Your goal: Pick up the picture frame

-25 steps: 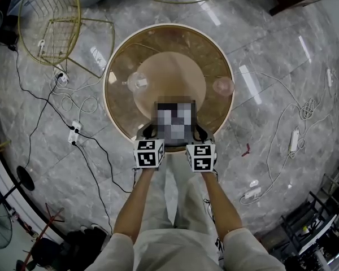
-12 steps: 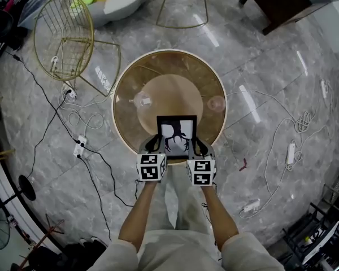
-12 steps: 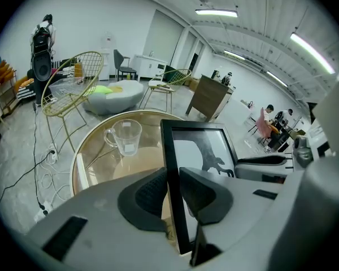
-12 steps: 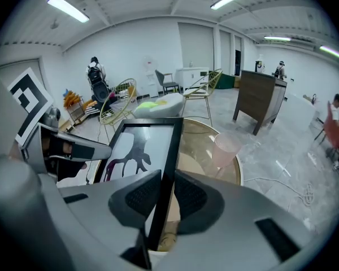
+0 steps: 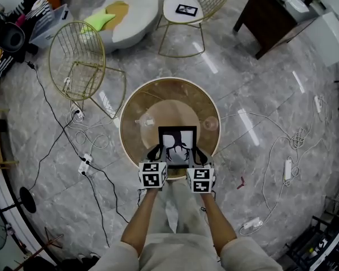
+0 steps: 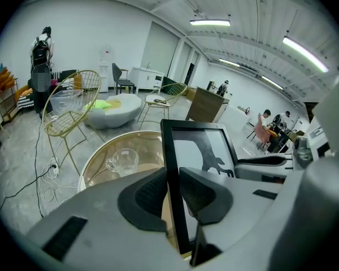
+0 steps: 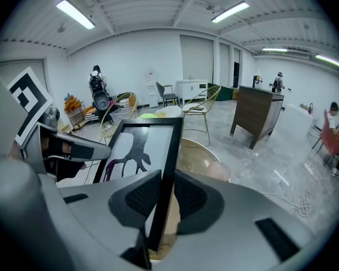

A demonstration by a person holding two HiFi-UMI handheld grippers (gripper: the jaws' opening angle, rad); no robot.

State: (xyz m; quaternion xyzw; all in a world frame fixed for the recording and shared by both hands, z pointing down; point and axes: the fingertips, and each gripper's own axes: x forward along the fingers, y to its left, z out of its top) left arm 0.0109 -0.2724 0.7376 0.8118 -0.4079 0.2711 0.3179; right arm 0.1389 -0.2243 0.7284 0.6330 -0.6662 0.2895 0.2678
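At the centre of the head view, the round glass bench (image 5: pixel 137 103) lies beneath the picture frame (image 5: pixel 177 144), which appears lifted off its top and tilted face-up toward the person. One claw on each side edge likely keeps so flat and thin a thing from swinging. The left claw (image 5: pixel 157 152) is clamped on the frame's left edge, and the right claw (image 5: pixel 196 152) on its right edge. A glass mug (image 5: pixel 145 119) stands apart at the bench's left.
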